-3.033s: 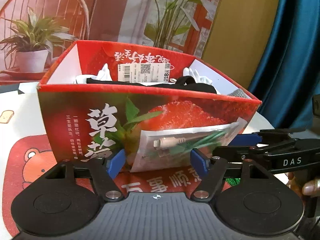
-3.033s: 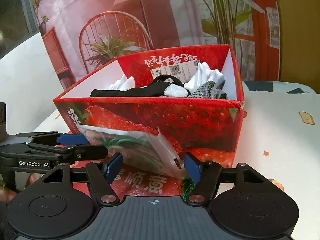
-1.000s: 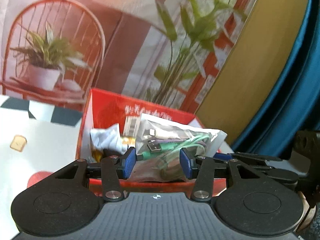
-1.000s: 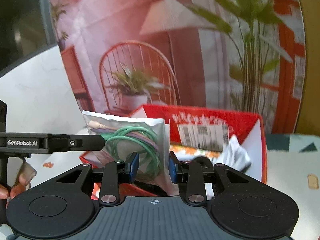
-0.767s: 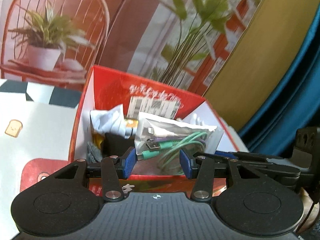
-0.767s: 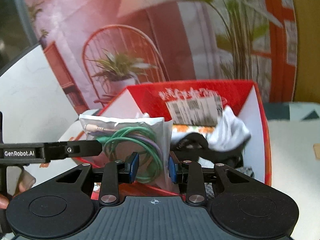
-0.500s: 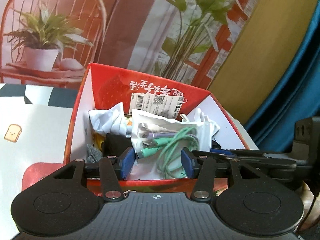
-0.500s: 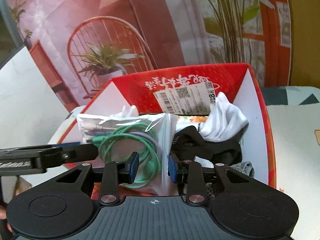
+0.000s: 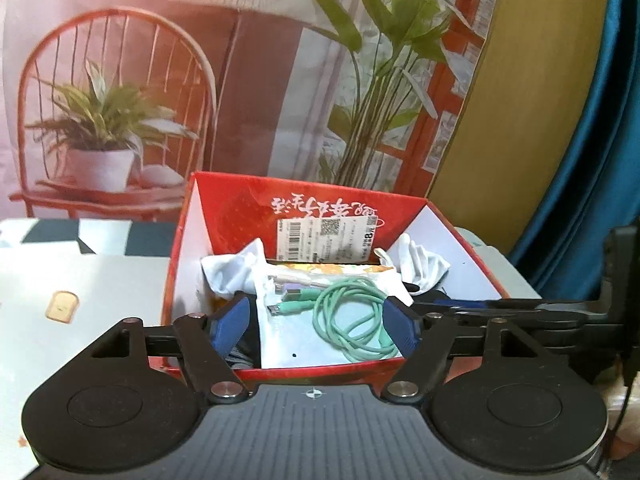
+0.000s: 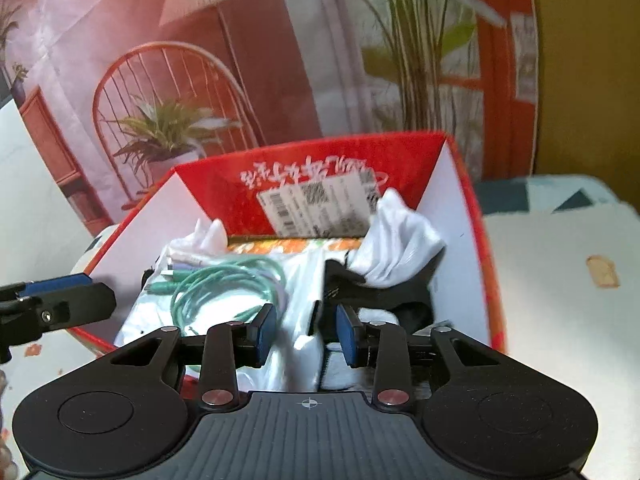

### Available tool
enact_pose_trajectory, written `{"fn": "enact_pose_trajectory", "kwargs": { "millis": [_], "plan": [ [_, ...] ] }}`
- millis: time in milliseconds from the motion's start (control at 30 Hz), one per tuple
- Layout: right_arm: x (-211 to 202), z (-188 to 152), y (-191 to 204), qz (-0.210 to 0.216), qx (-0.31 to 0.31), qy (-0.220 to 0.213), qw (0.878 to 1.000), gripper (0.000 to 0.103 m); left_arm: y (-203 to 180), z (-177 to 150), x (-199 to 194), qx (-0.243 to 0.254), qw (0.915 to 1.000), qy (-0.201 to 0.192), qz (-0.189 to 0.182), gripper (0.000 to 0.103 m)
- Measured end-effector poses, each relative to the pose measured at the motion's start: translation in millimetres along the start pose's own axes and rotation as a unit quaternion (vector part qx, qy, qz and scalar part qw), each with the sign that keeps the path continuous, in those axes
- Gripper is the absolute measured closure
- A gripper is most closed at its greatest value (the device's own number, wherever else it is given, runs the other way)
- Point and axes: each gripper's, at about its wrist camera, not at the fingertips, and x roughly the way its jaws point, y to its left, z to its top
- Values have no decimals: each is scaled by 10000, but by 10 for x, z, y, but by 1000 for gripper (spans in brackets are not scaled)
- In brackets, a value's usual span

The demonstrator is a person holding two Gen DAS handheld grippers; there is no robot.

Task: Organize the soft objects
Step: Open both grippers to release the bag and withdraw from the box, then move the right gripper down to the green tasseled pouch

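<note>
box [image 9: 456, 240] interior already holds white and black cloths; clear bag [image 9: 288, 344] of coiled green cable [image 9: 348, 320] lies flat on top. step in hand: release. left gripper [image 9: 316, 324] jaws have just been opening, pads clear of bag. right gripper [image 10: 304, 332] jaws have just parted slightly around the bag edge. next: withdraw both upward. bag's long axis runs left-right, cable plugs toward left wall.

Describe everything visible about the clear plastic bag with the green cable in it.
The cable bag is a clear, glossy plastic pouch holding a coiled mint-green cable and a few pale purple and beige plugs near its top. It lies tilted inside the red box, on top of white and black cloth. The left gripper, whose jaws have just been opening, straddles it without pressing. The right gripper has a crumpled edge between its pads, also no longer clamped.
</note>
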Motion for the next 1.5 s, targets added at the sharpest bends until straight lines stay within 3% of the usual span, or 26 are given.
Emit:
{"fn": "enact_pose_trajectory", "kwargs": {
  "millis": [233, 300, 467, 567, 833, 1300, 1433, 1500],
  "plan": [
    [-359, -123, -13, 104, -120, -566, 9983, 48, -125, -60, -177, 253, 9991, -156, 311, 10],
    [-466, -169, -9, 151, -201, -666, 9975, 35, -161, -100, -230, 295, 9985, -145, 434, 4],
    [-734, -289, -43, 234, -307, -810, 9960, 8, -198, -258, -362, 378, 9971, -148, 640, 0],
    [-866, -395, -74, 262, -414, -813, 9955, 1, -187, -386, -414, 369, 9966, -83, 726, 0],
    [-1045, -853, -138, 221, -635, -329, 9972, 1, -97, -744, -423, 145, 9955, 292, 888, 0],
    [-1041, -1572, -359, 77, -366, 920, 9951, 5, 154, -1381, -293, -311, 9878, 1044, 1116, 0],
    [-992, -1612, -364, 138, -371, 1086, 9933, 22, 203, -1440, -265, -375, 9859, 1114, 1189, 0],
    [-948, -1627, -338, 207, -411, 1154, 9923, 39, 242, -1457, -260, -450, 9851, 1128, 1221, 0]
  ]
}}
